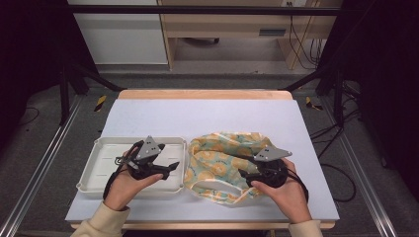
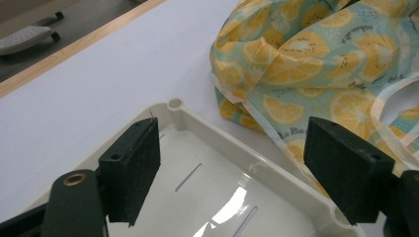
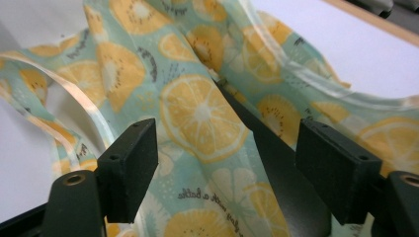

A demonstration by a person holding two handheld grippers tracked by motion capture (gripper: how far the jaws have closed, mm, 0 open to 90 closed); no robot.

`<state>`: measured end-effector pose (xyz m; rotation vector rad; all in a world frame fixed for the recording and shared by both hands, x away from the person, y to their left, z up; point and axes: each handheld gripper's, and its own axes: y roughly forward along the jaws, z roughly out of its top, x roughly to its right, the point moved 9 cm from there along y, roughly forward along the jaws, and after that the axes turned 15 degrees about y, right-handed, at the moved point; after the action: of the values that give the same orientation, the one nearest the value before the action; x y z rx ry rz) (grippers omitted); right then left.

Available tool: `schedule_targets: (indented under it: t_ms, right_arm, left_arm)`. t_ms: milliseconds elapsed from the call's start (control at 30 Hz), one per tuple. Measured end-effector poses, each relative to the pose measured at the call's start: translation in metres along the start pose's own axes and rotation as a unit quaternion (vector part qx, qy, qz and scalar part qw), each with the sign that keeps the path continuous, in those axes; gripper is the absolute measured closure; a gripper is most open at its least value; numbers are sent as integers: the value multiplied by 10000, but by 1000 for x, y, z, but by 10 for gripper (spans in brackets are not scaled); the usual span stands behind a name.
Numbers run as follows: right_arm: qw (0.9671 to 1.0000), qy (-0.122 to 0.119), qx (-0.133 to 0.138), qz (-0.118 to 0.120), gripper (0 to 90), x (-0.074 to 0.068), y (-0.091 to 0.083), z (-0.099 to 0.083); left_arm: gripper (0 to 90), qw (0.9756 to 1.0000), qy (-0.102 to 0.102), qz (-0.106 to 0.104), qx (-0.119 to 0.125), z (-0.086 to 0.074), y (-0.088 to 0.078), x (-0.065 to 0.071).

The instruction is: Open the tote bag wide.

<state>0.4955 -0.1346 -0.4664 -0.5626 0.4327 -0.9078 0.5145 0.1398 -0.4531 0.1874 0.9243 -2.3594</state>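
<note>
Left gripper (image 1: 170, 168): I see my jaws standing wide with nothing between them, held over the near right part of the white tray (image 1: 99, 168). In the left gripper view they frame the tray's rim and corner.
Right gripper (image 1: 245, 174): my jaws are spread wide above the lemon-print bag (image 1: 217, 158); the pads flank a fold of it but do not press on it.
Bag, place: it lies crumpled on the pale table top (image 1: 207, 116), just right of the tray, its edge close to the tray's rim.
Bag, look: teal ground with orange citrus slices and small script; thin, glossy, creased film with a pale trimmed edge and a looped handle (image 1: 215, 186).
Tray: shallow, rectangular, smooth white plastic, rounded corners, slots in its floor.
</note>
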Motion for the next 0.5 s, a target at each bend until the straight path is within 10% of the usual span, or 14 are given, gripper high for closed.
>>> schedule_targets:
  t_ms: [200, 500]
  right_arm:
    - [9998, 50, -170, 41, 314, 4, 9, -8]
    - [9987, -420, -138, 249, 779, -7, 8, -16]
  left_arm:
    - [209, 9999, 72, -58, 43, 5, 1, 3]
    - [199, 9994, 255, -225, 82, 25, 12, 3]
